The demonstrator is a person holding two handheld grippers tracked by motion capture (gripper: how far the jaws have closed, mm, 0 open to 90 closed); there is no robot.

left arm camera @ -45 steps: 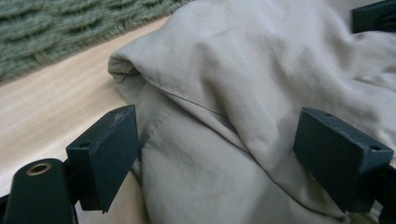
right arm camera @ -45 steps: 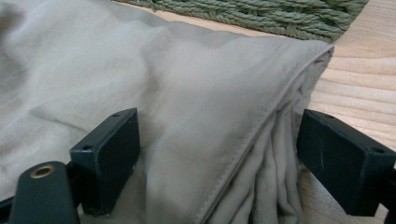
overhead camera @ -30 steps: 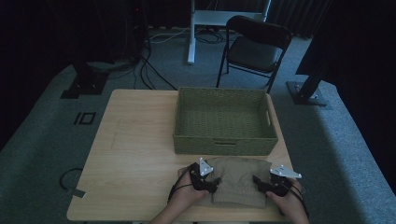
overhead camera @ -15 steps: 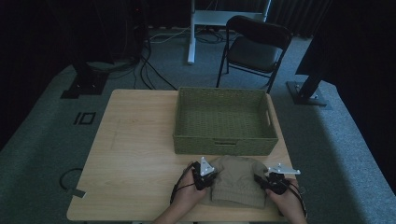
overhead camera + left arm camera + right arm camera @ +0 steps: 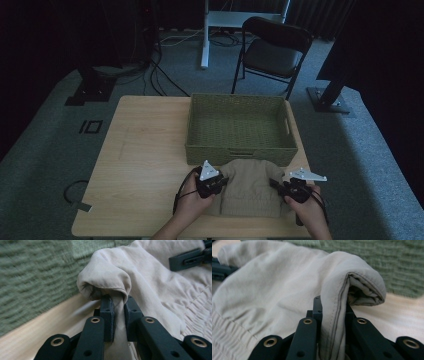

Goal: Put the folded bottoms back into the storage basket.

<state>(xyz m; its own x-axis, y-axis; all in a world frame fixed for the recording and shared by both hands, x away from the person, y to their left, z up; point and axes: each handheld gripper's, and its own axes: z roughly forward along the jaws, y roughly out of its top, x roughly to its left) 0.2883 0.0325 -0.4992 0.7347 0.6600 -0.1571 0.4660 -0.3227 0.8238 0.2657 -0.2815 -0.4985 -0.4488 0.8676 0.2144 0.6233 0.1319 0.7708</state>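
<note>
A: Garment [image 5: 248,192], a beige one with a gathered elastic band, is lying on the table [image 5: 145,165] just in front of the woven basket [image 5: 240,127], between the two hands. How is it going to handle?

B: Softly, I'd judge: light, limp cloth that is sagging wherever nothing is holding it.

A: What is the left gripper [image 5: 119,305] doing?

B: Its jaws have just been closing, and now they are pinching a rolled fold at the cloth's left edge.

A: And the right gripper [image 5: 332,307]?

B: Likewise, its jaws have been closing and are clamping a stitched hem on the right edge. Taking it at two opposite edges seems wise, since the middle is likely to droop.
</note>
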